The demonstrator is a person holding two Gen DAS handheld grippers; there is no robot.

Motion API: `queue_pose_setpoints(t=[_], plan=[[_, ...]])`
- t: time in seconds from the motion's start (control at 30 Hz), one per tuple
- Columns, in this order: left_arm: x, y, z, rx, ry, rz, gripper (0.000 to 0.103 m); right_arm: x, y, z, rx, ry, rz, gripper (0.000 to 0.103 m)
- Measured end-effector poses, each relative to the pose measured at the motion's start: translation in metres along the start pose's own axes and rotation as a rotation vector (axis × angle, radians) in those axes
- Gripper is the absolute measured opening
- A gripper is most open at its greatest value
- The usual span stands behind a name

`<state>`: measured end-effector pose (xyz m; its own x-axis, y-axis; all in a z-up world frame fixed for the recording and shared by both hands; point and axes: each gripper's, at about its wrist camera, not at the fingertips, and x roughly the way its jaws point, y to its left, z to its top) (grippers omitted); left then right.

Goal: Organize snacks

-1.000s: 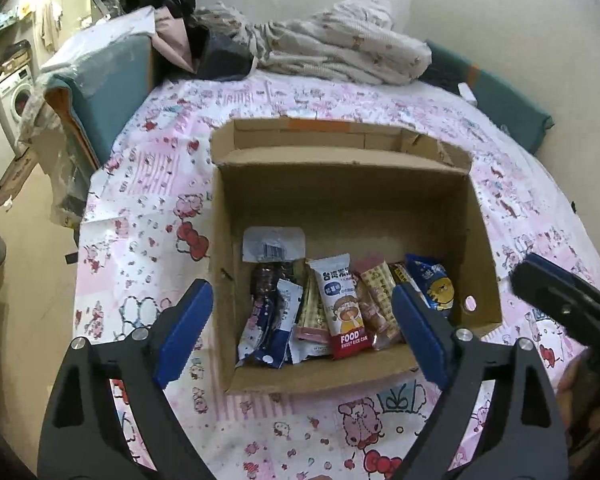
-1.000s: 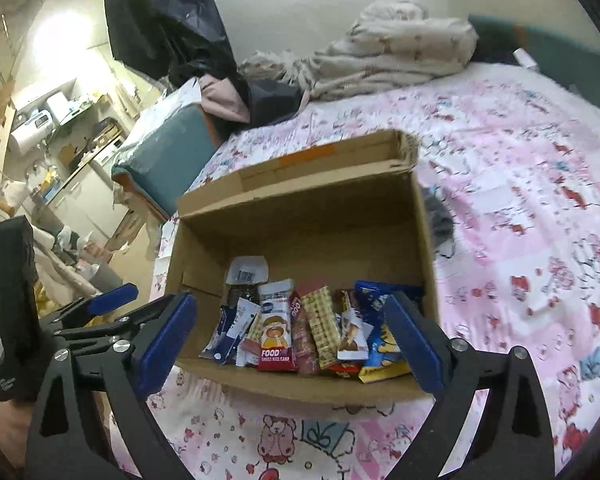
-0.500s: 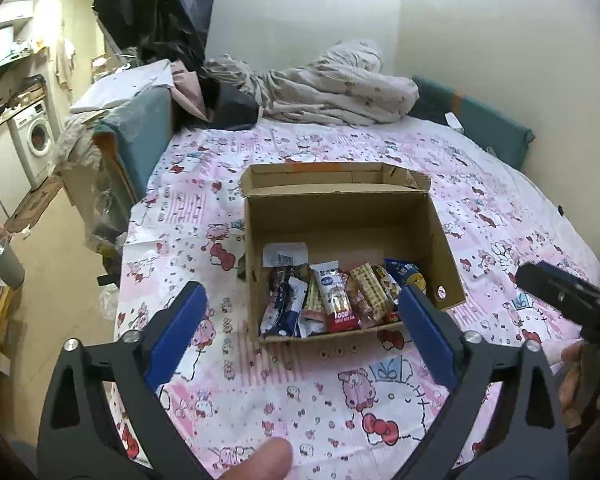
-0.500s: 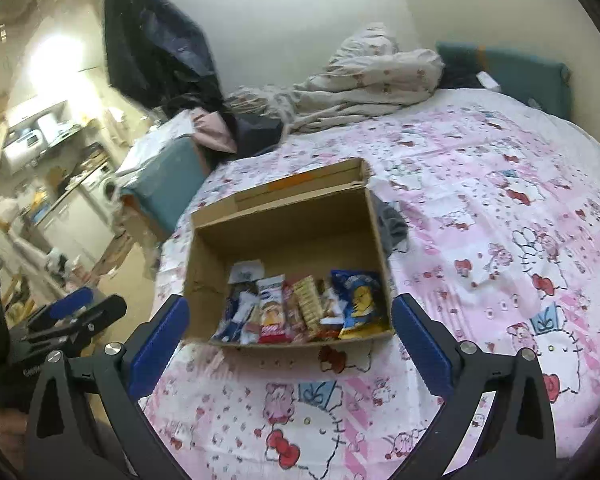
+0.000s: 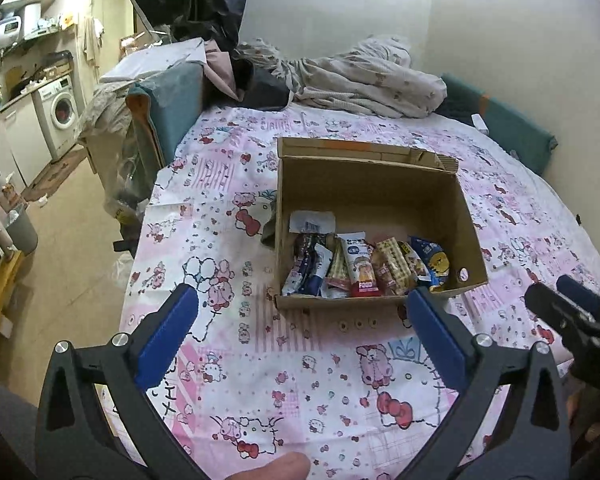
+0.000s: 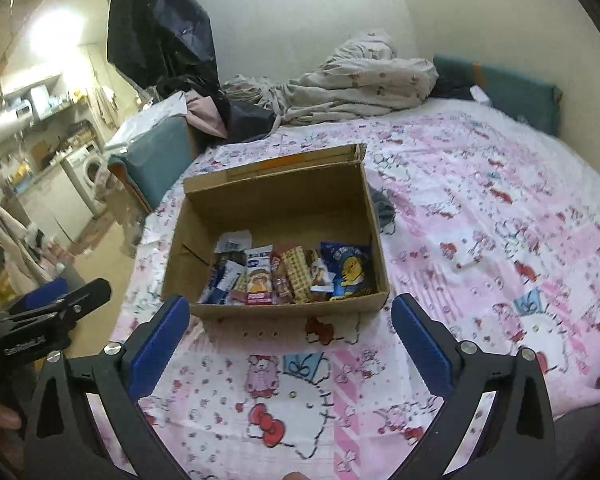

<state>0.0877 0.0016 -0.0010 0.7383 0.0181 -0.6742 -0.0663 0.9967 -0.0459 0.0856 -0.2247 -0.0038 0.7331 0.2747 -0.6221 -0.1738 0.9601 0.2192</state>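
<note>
An open cardboard box stands on the pink cartoon-print bedsheet; it also shows in the right wrist view. Several snack packets stand in a row along its near wall, among them a blue packet with a yellow figure and a white and red bar. My left gripper is open and empty, held back from the box above the sheet. My right gripper is open and empty, also short of the box's near wall.
A crumpled quilt and dark clothes lie at the far end of the bed. A teal headboard cushion is at the right, a teal chair at the left. A small dark cloth lies right of the box. The floor and a washing machine lie left.
Both grippers have pulled back and up from the box, which now looks smaller and farther. Both stay open and empty. The snacks have not moved.
</note>
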Motion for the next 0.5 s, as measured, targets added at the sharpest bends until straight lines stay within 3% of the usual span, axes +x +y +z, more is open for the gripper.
queue_pose_setpoints(t=[0.5], plan=[[0.0014, -0.0074, -0.0039, 0.012, 0.015, -0.037, 0.103, 0.0063, -0.0022, 0.0008, -0.009, -0.017, -0.063, 0.103]])
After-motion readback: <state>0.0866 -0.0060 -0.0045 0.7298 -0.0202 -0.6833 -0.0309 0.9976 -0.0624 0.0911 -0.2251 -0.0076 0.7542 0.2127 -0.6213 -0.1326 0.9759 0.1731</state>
